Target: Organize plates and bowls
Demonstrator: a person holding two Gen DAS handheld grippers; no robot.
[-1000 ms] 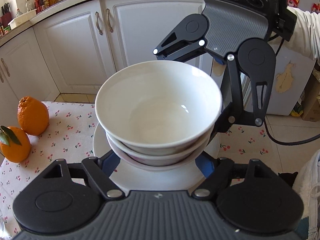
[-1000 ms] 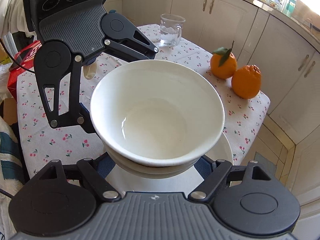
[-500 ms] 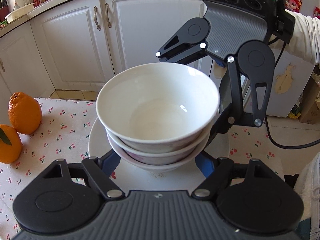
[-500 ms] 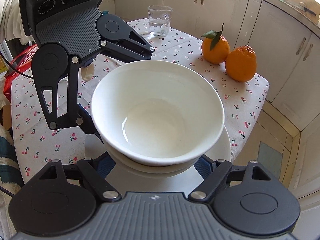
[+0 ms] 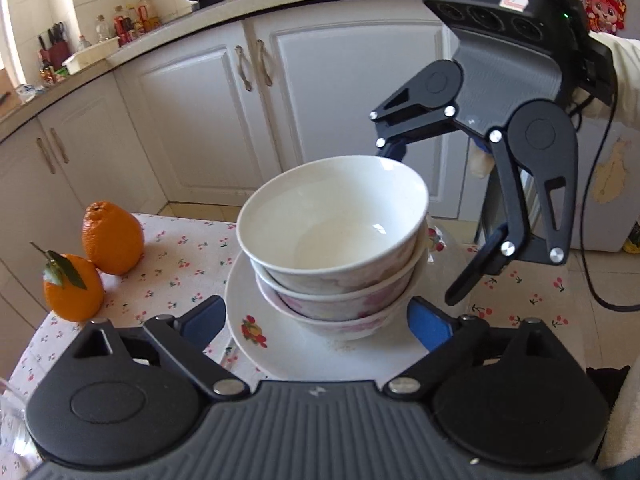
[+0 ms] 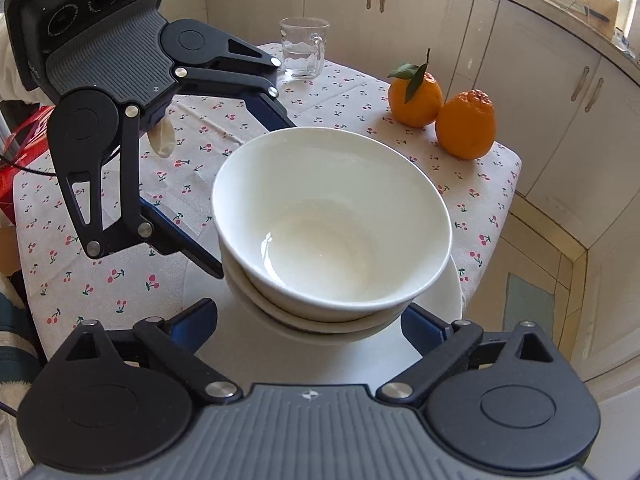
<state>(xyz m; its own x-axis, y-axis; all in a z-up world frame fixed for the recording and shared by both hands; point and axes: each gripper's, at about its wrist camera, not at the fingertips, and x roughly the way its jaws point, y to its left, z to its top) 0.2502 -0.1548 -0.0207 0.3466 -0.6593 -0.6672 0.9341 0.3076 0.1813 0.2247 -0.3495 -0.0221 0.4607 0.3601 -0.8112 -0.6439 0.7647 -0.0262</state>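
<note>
Bowls (image 5: 332, 236) are stacked three high on a white plate (image 5: 280, 344), which rests on the cherry-print tablecloth (image 5: 176, 264). The stack is flanked by the left gripper (image 5: 316, 320), whose jaws are opening, the blue pads standing clear of the bowls. From the opposite side the right gripper (image 6: 310, 322) is likewise seen opening around the stack without touching it. Two oranges (image 6: 440, 112) and a glass mug (image 6: 302, 48) are placed well apart from the plate
</note>
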